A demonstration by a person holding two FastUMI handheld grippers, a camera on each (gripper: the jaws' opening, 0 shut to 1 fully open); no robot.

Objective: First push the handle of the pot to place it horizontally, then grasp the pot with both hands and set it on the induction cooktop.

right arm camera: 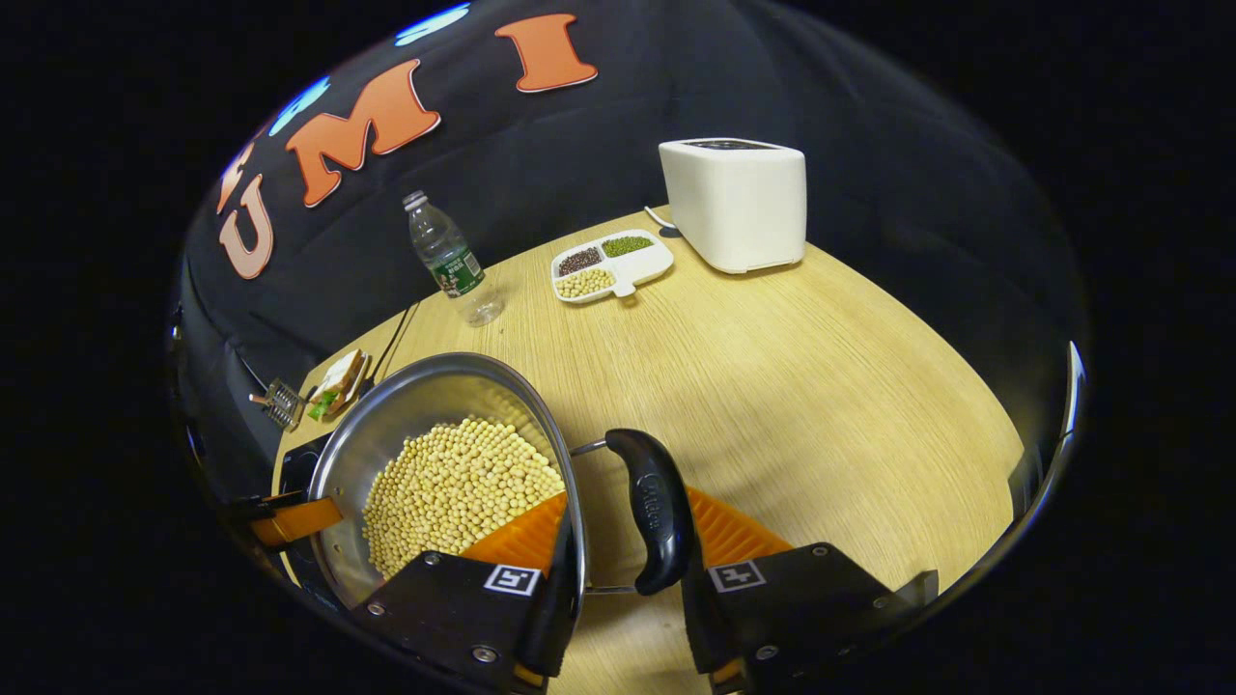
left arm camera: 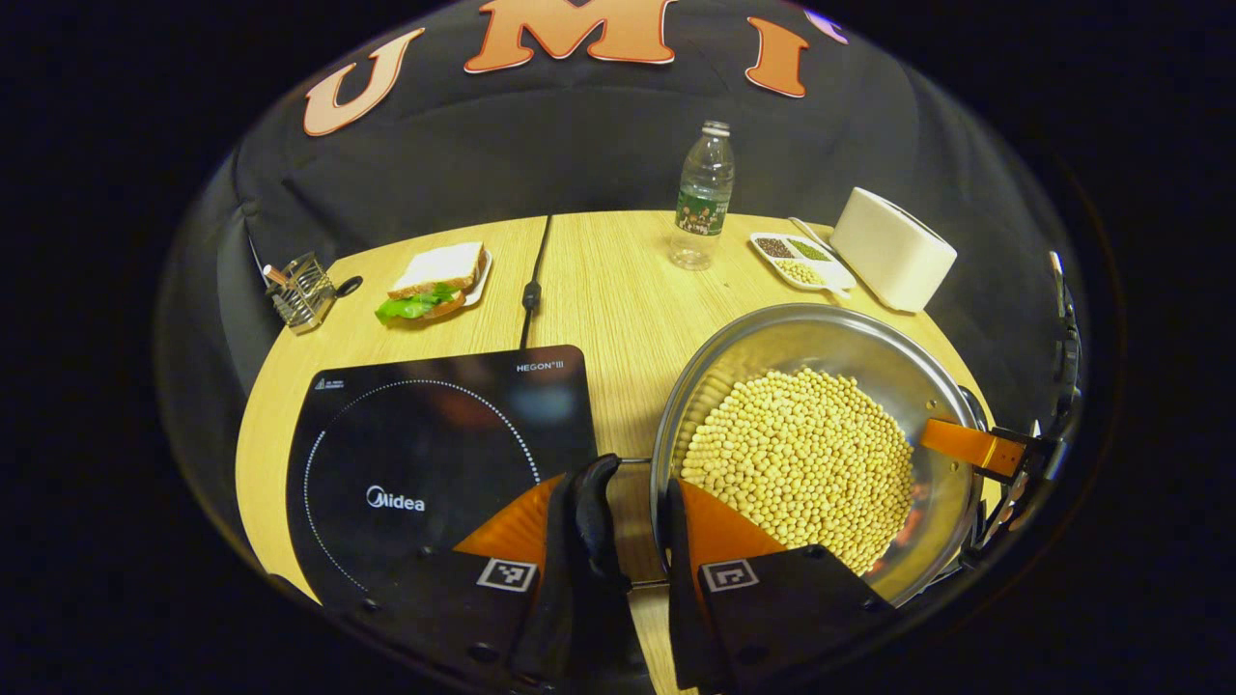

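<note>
We straddle each side handle (left arm camera: 589, 512) of the bean-laden pot (left arm camera: 821, 328) at lower centre, left hand-held gripper (left arm camera: 632, 541) and right hand-held gripper (right arm camera: 623, 550) both part-open, not yet pressing; likely heavy, slippery steel.

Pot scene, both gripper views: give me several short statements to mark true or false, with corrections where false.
1. The pot holds pale round beans. True.
2. The pot sits on the induction cooktop. False: it stands on the wooden table beside the cooktop.
3. The left gripper straddles a black side handle of the pot. True.
4. The water bottle lies on its side. False: it stands upright.
5. The white toaster stands behind the divided dish. True.
6. The sandwich is inside the pot. False: it lies on a plate across the table.
</note>
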